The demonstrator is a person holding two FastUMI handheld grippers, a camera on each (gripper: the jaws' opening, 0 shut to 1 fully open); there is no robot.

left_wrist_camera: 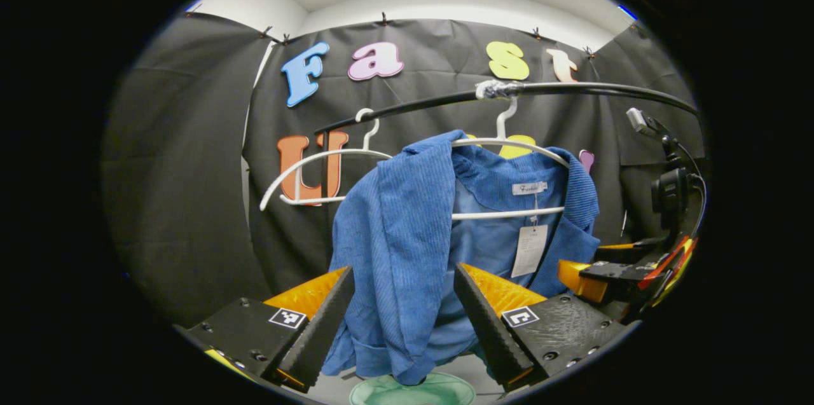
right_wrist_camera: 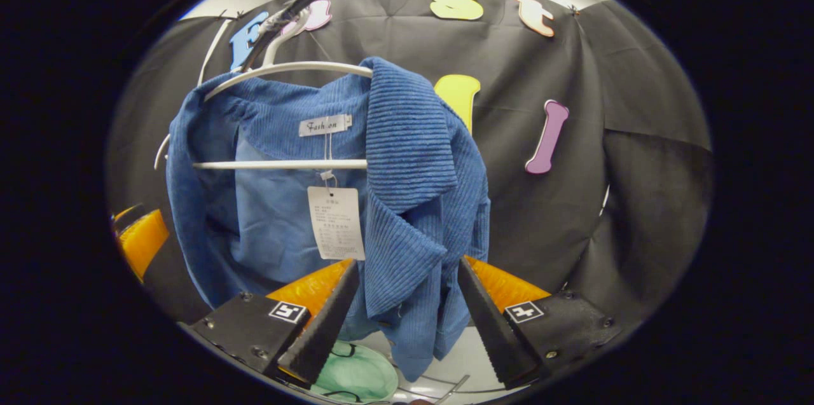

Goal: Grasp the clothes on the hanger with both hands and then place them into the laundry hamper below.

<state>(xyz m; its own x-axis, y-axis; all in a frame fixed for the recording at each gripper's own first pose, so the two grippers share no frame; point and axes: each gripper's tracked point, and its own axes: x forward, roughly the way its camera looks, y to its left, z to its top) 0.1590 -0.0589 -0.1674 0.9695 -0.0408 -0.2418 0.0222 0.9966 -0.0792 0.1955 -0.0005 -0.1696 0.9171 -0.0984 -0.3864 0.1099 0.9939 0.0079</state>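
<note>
Hanging from the white hanger (left_wrist_camera: 509,144), the blue jacket (left_wrist_camera: 394,233) drops lengthwise between both grippers' spread fingers. Left gripper (left_wrist_camera: 404,322) and right gripper (right_wrist_camera: 407,322) each straddle a front panel, released, not pinching yet.

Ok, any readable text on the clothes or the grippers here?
Neck label on the blue jacket: one short script word, too blurred to quote safely.
Paper tag: print too small to read.
Left gripper and right gripper: square code markers, no words.

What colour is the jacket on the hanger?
Blue, with a ribbed corduroy texture; the jacket shows best in the right gripper view.
</note>
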